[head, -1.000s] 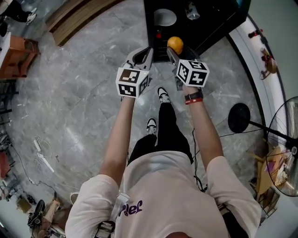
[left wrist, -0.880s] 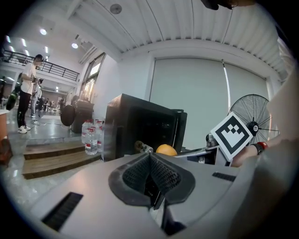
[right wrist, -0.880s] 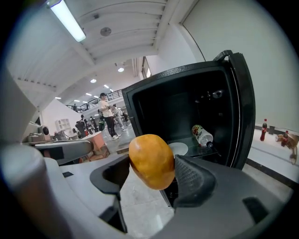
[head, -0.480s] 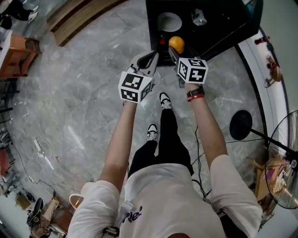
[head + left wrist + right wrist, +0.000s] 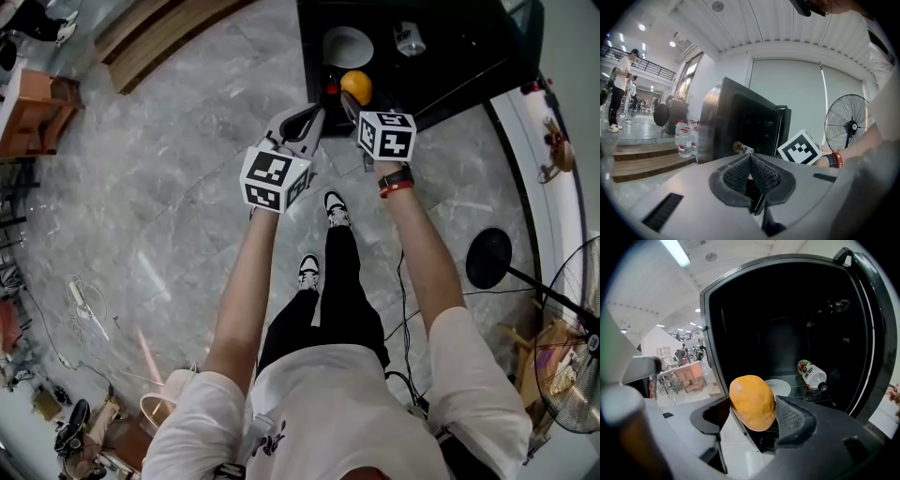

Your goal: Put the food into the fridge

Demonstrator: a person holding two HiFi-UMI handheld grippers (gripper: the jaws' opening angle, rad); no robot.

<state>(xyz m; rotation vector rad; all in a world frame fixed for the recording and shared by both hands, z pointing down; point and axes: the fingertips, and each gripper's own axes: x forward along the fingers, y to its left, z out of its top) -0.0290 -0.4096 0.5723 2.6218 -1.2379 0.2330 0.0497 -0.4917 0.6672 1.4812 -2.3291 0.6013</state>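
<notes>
My right gripper is shut on an orange mango, held just in front of the open black fridge. In the head view the mango sits at the fridge's front edge, beyond the right gripper. Inside the fridge lie a white plate and a small bottle on a shelf. My left gripper hovers beside the right one, shut with nothing between its jaws; in its own view the left gripper faces the fridge's outer side.
The fridge door stands open at the right. A standing fan and its round base are to my right on the grey marble floor. Water bottles and wooden steps lie left of the fridge.
I have stepped closer to the fridge; both grippers moved forward, and the mango now reaches the fridge opening. Both grips are unchanged.
</notes>
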